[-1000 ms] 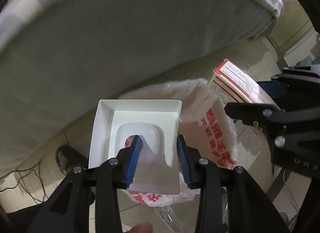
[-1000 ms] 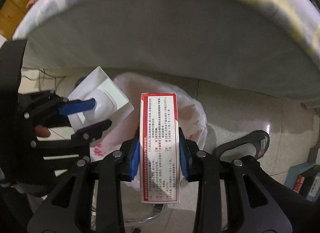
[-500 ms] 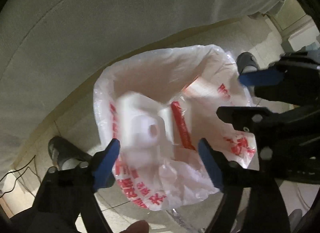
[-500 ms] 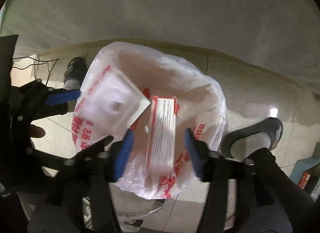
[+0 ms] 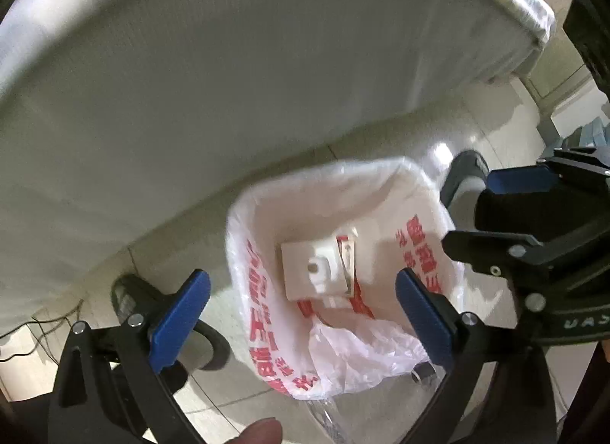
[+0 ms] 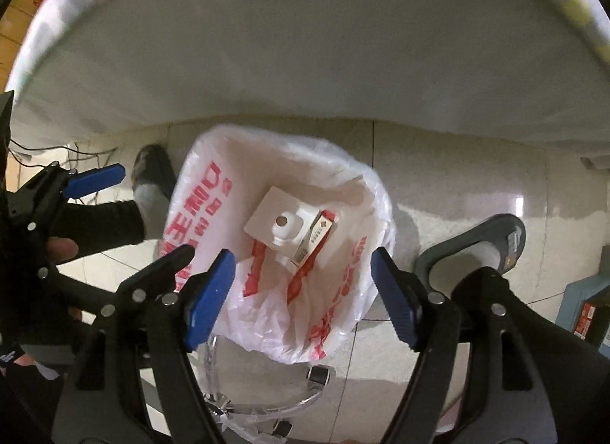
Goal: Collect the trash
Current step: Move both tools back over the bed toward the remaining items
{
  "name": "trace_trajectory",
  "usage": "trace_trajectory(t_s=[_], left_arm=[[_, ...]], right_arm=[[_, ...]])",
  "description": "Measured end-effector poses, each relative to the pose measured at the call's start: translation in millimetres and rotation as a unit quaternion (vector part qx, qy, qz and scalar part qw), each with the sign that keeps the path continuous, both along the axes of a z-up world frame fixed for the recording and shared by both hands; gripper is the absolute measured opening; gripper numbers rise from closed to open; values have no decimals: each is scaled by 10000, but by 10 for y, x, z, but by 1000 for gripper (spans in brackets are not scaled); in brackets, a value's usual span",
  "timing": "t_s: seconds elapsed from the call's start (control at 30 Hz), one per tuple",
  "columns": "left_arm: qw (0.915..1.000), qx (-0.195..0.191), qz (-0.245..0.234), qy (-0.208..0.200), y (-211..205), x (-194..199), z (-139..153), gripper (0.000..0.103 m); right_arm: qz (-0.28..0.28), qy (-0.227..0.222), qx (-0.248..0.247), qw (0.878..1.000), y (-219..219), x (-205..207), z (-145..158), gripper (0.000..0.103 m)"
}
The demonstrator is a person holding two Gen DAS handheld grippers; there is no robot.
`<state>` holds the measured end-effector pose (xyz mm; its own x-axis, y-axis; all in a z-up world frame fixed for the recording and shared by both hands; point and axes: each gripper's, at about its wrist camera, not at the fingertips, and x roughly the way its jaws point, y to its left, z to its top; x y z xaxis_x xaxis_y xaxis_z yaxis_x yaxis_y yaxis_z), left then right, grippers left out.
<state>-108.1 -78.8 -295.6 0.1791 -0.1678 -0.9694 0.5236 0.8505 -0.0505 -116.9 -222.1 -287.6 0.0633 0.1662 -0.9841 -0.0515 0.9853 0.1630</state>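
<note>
Nearest, the left tongs [image 5: 301,312] are spread wide and still opening, nothing pressed between the pads; the right tongs [image 6: 301,301] are likewise opening, empty. Below them, the white bag [image 6: 354,192] with red print is seen, and in it the white tray [image 6: 274,215] touching the red-and-white carton [image 6: 318,234]. Beyond, the tiled floor [image 6: 457,177] and a bed [image 6: 305,43] are seen.

Dim indoor light, motion blur, fisheye warping

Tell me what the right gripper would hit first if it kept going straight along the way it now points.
Probably the white plastic tray and red-and-white carton lying inside the white red-printed trash bag. The right gripper, jaws opening and empty, points into the bag's mouth; depth is unclear.
</note>
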Motion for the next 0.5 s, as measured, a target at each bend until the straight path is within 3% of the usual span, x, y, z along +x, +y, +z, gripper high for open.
trace_trajectory(t_s=[0.1, 0.23, 0.5], left_arm=[[9997, -10, 3, -262, 7, -18, 203, 95], [9979, -84, -24, -648, 35, -72, 542, 95], [9888, -360, 770, -1230, 319, 174, 1283, 95]], right_arm=[[-171, -325, 210, 9991, -50, -2, 322, 73], [-195, -763, 71, 9969, -84, -35, 784, 79], [-301, -1569, 8, 9872, -236, 57, 1683, 79]])
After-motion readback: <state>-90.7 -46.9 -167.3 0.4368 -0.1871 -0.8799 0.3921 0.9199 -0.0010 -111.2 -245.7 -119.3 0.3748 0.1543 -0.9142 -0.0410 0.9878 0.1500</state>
